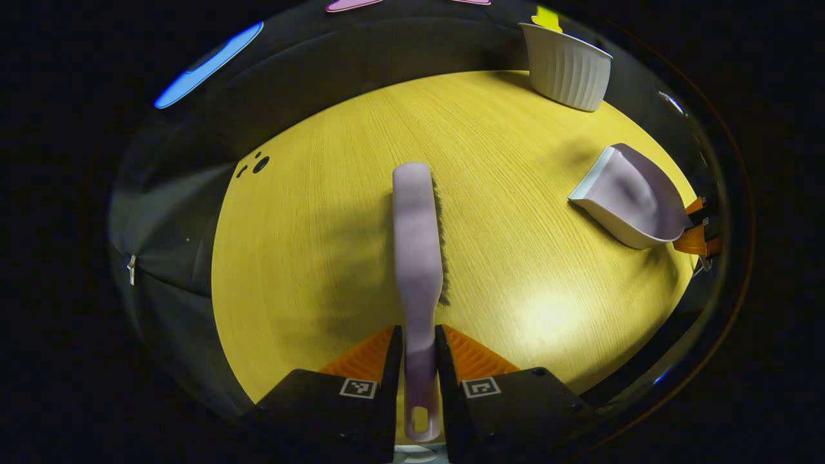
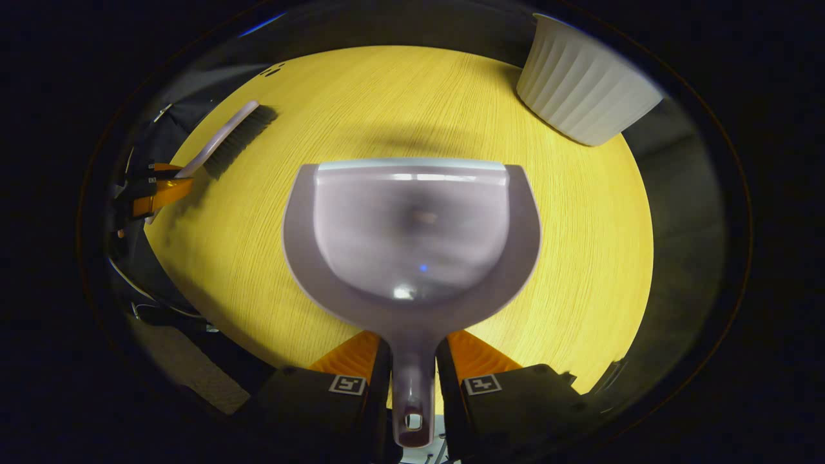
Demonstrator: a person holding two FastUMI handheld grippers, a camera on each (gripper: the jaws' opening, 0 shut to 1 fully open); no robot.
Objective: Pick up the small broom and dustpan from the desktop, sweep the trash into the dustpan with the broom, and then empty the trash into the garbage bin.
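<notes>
Two tools are gripped at once: the small broom (image 1: pixel 417 258) is pinched by its handle between the fingers of the left gripper (image 1: pixel 419 351), its bristles turned to one side and its head reaching out over the middle of the yellow wooden table (image 1: pixel 309 212). From the right gripper view the broom (image 2: pixel 225 138) shows near the table's far left edge, bristles close to or touching the wood; I cannot tell which. The dustpan (image 2: pixel 412 238) is clamped by its handle between the fingers of the right gripper (image 2: pixel 414 357), its scoop open upward above the table's centre; something small and blurred lies inside. A white ribbed garbage bin (image 2: pixel 583 87) stands at the table's far right edge, well apart from both tools.
</notes>
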